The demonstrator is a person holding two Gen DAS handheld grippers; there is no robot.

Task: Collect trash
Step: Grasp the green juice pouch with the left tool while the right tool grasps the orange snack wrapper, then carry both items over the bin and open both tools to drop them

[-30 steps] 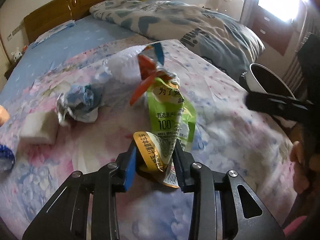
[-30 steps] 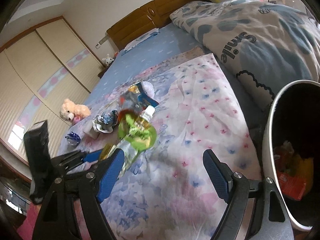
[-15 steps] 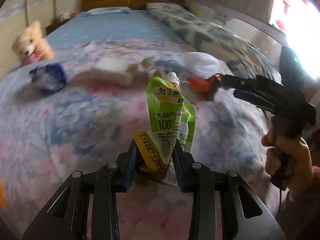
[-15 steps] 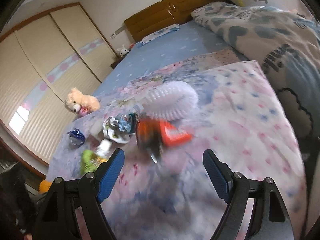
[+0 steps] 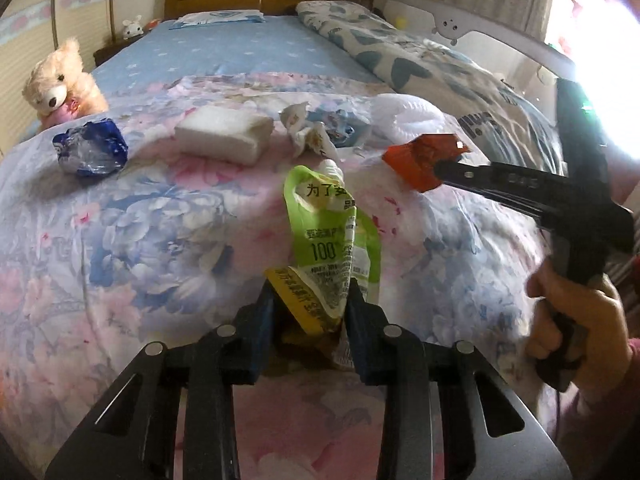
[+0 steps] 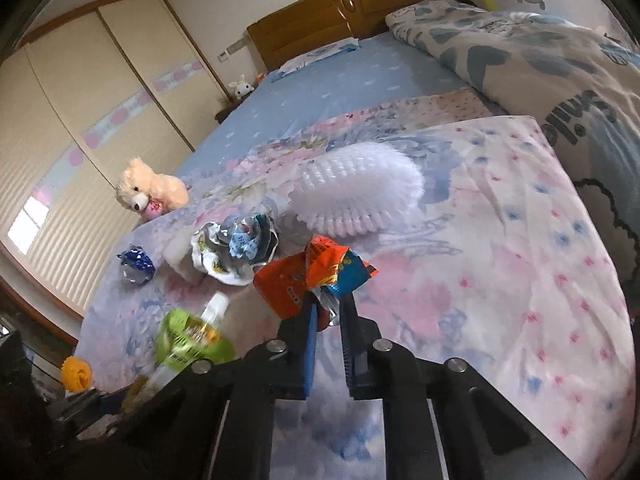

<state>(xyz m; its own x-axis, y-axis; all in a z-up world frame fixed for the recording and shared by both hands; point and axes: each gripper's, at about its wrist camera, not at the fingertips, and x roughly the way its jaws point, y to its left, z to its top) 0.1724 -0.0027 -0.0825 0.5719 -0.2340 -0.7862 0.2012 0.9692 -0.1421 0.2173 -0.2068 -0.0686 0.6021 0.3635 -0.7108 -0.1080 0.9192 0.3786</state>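
Both tongs hold trash above the bed (image 5: 100, 240).
Left tongs (image 5: 310, 300) grip a green pouch (image 5: 328, 232); right tongs (image 6: 328, 312) have just clamped onto an orange wrapper (image 6: 316, 276).

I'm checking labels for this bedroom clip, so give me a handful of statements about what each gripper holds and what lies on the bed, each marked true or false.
1. The left gripper is shut on the green spouted drink pouch. True.
2. The right gripper is open and holds nothing. False: it is shut on the orange crinkled snack wrapper.
3. A cream teddy bear sits at the bed's edge. True.
4. The crumpled blue foil wrapper is in a gripper. False: it lies on the floral bedspread.
5. The white foam block lies on the bedspread. True.
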